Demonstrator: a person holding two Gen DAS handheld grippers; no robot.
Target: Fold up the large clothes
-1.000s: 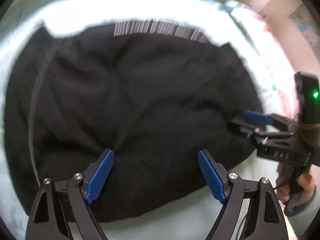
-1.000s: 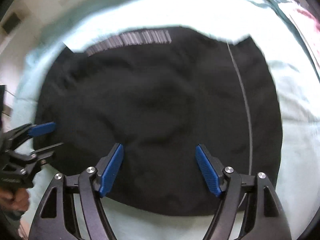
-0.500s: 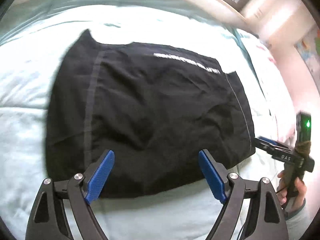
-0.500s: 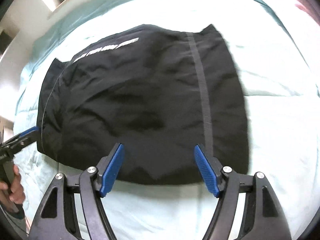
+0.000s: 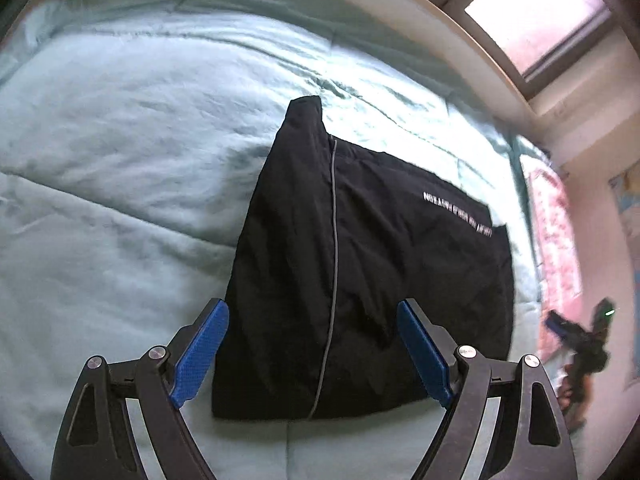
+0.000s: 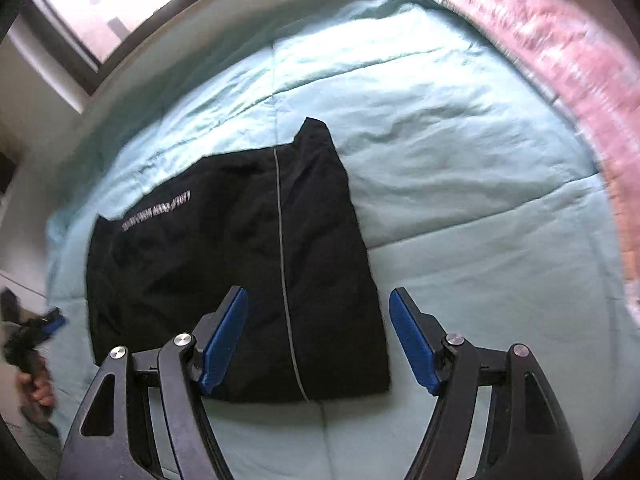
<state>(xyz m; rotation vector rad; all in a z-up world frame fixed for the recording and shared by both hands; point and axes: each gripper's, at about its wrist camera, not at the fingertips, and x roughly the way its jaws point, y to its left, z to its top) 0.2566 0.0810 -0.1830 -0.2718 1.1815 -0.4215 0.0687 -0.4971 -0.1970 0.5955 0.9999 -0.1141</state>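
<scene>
A black garment (image 5: 360,272) lies folded into a rough rectangle on the pale green bedcover (image 5: 120,160); it has a thin grey stripe and a line of white lettering. The right wrist view shows the same garment (image 6: 224,264). My left gripper (image 5: 312,332) hovers open above its near edge, nothing between the blue pads. My right gripper (image 6: 318,324) is open too, over the garment's near right corner, with nothing in it. Each gripper appears small and blurred at the edge of the other's view: the right gripper (image 5: 560,326) and the left gripper (image 6: 52,322).
The bedcover (image 6: 460,160) spreads wide around the garment. A pink patterned fabric (image 6: 568,48) runs along the bed's far right side. A window (image 5: 532,20) and a wall stand behind the bed. A hand (image 6: 36,388) grips the left tool's handle.
Both grippers have drawn back and up from the garment, which now looks smaller with much more bedcover around it. Both views have rolled. Both grippers stay open throughout.
</scene>
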